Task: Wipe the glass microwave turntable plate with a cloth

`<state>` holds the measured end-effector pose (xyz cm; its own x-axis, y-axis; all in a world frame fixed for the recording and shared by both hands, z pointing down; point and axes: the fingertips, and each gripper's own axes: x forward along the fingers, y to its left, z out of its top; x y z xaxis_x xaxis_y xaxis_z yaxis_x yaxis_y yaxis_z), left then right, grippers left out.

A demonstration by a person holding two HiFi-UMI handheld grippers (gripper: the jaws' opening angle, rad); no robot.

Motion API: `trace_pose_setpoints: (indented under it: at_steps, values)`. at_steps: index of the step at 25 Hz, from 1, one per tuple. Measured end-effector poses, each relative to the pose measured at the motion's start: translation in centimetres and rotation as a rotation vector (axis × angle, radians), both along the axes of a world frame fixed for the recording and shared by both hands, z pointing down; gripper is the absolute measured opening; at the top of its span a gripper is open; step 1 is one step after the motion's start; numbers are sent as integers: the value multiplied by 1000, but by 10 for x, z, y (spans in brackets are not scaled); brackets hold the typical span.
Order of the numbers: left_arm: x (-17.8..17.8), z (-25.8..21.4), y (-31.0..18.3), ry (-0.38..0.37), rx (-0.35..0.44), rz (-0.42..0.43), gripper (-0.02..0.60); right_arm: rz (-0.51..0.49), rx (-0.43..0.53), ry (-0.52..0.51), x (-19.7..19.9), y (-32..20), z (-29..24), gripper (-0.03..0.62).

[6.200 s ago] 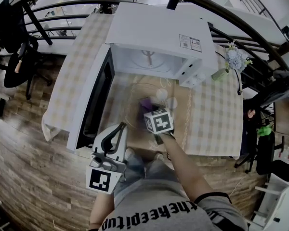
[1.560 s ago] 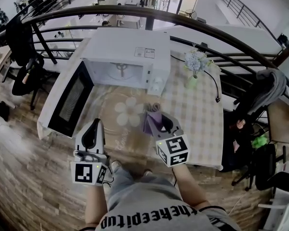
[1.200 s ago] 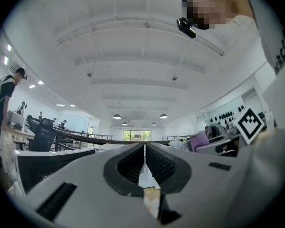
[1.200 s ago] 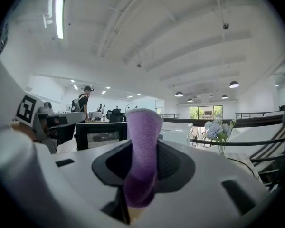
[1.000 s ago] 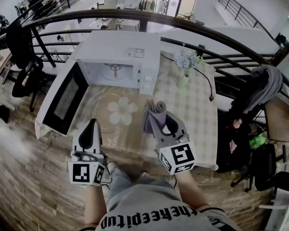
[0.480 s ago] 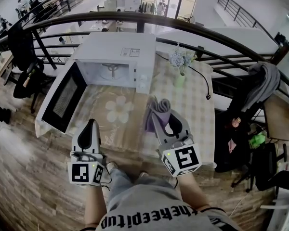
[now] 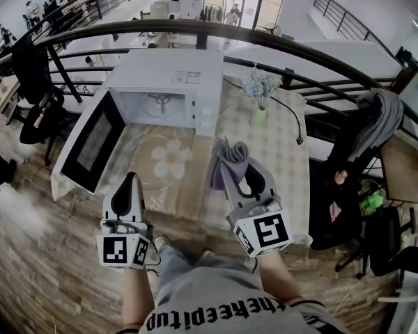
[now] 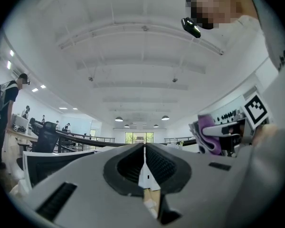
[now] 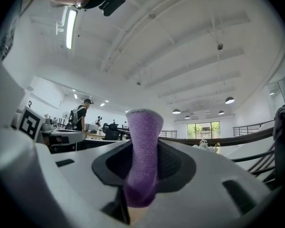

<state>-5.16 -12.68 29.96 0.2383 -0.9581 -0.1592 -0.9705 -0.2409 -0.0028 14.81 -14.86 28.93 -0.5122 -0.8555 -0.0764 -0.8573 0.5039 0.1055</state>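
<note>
The clear glass turntable plate [image 7: 168, 160] lies flat on the table in front of the microwave, a pale flower shape showing in its middle. My right gripper [image 7: 229, 164] is held up just right of the plate, shut on a purple cloth [image 7: 230, 153] whose folded end sticks out past the jaws; the same cloth [image 9: 142, 151] fills the right gripper view. My left gripper [image 7: 131, 181] hovers at the table's near edge, left of the plate, shut with nothing in it [image 8: 144, 163]. Both gripper views point up at the ceiling.
The white microwave [image 7: 168, 68] stands at the back with its door [image 7: 94, 141] swung open to the left and its chamber without a plate. A small vase of flowers [image 7: 259, 89] and a black cable [image 7: 296, 127] are at the right. A dark railing [image 7: 320, 54] runs behind the table.
The right gripper has lifted off the plate with the cloth and drawn back toward me, drifting slightly right. The left gripper has hardly moved.
</note>
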Motion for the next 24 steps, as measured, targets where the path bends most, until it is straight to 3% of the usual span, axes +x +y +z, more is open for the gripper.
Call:
trace_pose_setpoints:
  at_steps: [24]
  values:
    - [7, 2, -2, 8, -6, 23, 14, 4, 10, -21, 3, -1, -2, 112]
